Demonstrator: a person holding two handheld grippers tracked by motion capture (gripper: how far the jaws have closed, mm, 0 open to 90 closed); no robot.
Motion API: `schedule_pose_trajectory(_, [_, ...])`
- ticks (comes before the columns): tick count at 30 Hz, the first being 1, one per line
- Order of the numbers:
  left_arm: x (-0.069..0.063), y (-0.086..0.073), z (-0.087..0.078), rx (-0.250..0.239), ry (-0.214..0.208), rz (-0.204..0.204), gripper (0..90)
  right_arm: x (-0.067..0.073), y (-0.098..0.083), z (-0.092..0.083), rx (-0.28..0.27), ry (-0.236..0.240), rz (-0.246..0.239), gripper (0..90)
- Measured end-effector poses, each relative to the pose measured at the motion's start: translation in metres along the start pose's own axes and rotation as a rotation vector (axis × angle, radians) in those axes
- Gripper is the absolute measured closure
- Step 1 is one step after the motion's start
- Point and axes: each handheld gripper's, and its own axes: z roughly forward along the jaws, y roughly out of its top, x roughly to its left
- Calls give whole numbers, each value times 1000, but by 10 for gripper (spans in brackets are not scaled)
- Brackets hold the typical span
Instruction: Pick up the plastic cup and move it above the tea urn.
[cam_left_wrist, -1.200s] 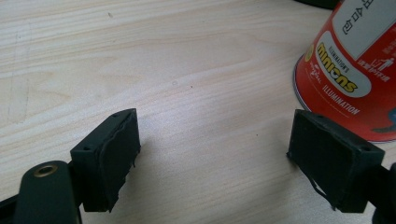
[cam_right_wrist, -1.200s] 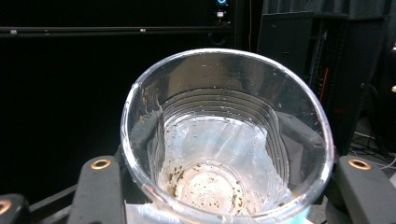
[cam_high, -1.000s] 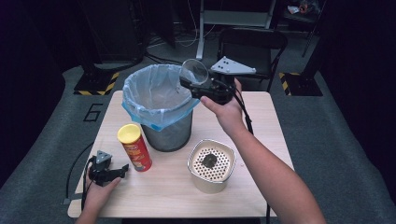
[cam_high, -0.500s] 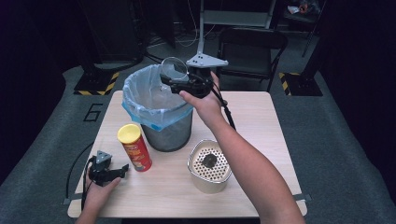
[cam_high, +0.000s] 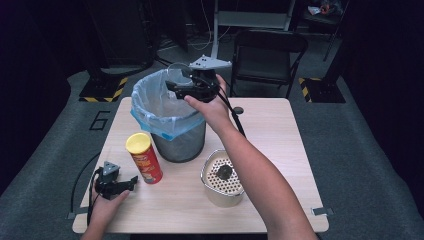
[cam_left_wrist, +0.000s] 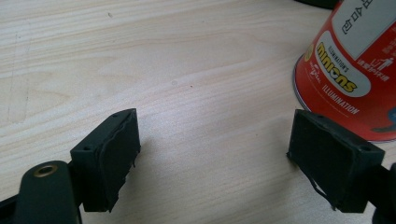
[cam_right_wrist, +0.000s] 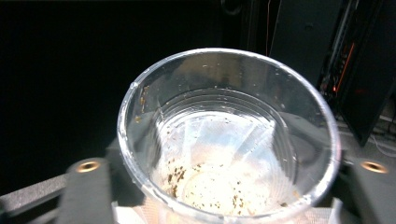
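Clear cup (cam_right_wrist: 226, 140) in right gripper (cam_high: 176, 85)

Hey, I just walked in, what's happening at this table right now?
A person is working with a claw in each hand. The right claw is clamped on a clear plastic cup, speckled with brown residue inside, and holds it over the bag-lined trash bin. The left claw rests open on the wooden table, beside a red chip can. A perforated metal container stands near the front.

A dark room surrounded the wooden bench (cam_high: 280, 130); a black folding chair (cam_high: 267, 50) stood upper centre on grey floor (cam_high: 350, 125).
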Motion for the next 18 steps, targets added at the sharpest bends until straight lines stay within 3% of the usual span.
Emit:
schedule_pose_trajectory(2, [0,0,0,0,-1,0,162,-1,-4,6,32,-8,34,108])
schedule_pose_trajectory(5, [-1,0,0,-3,-3,-4,162,-4,-9,8,58,-1,61,101])
schedule_pose_trajectory(18, [-2,0,0,7,-26,17,127,-2,-15,-22,31,-1,5,149])
